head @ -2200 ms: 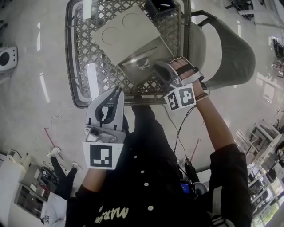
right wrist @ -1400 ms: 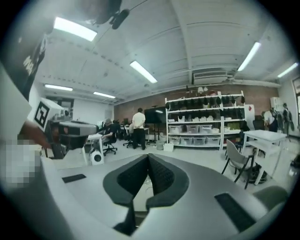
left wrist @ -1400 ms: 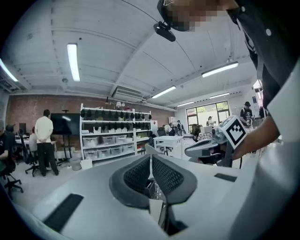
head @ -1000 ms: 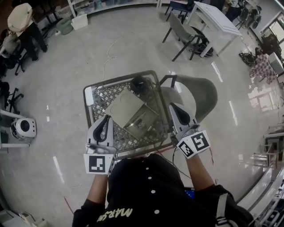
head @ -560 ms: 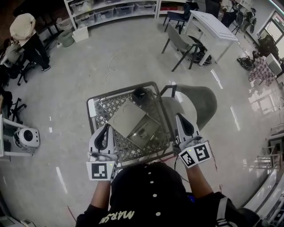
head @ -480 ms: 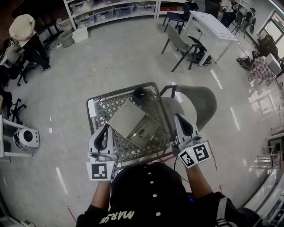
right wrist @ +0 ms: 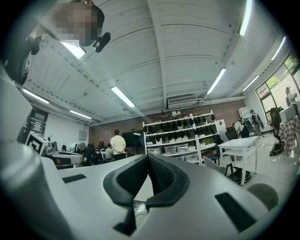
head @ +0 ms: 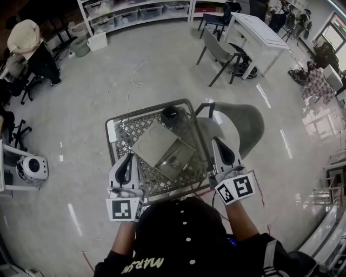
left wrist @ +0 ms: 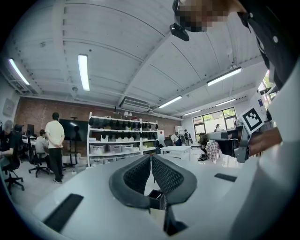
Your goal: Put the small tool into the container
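Two grippers, left gripper [head: 128,158] and right gripper [head: 217,144], both pinched closed, empty, one wire basket [head: 141,107], one metal container [head: 181,152] inside

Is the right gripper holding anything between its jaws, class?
No: in the right gripper view the right gripper has its jaws shut tip to tip, with nothing between them.

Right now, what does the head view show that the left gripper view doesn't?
Head view only: wire cart, metal box inside it, grey chair. Left gripper view only: ceiling lights, and the left gripper with tongs shut, nothing between. Both: shelves, white table, right gripper.
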Demonstrator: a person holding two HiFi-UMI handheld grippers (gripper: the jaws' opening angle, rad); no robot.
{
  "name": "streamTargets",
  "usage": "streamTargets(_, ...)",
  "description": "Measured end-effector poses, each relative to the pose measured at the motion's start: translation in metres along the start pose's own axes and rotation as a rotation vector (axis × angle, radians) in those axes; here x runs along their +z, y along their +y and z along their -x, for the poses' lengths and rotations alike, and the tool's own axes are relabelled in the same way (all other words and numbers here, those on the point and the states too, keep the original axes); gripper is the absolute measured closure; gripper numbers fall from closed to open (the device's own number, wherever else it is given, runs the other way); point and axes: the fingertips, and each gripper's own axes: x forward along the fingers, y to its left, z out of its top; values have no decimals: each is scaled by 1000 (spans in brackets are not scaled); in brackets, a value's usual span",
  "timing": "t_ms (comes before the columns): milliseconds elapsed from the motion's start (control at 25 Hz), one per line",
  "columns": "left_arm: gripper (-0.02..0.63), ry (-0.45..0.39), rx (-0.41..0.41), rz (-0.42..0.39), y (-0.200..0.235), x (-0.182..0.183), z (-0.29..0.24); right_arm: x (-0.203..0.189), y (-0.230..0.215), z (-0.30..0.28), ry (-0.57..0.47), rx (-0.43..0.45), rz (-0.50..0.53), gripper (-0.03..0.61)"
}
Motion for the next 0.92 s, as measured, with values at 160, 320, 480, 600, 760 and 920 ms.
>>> streamTargets(160,575,12,-1,3,-1,-4,1,-2,2,0,8,5,12,566)
streamTargets(320,575,11,1,17,-4,-4,2,-3,4,0,10,11,22,566)
streamTargets(480,575,18,-10,16,-10,-6,3,-3,5,1,14,14,24,566)
streamTargets(600,575,19,-10,25,-11,-6,2,-2,6,1,13,18,27,566)
streamTargets(760,575,26,-21,16,-12,-9,2,-4,6,0,15,22,25,566)
streamTargets(920,575,25,-15,18,-10,-11,1,-5,7,-2,22,31,22,566)
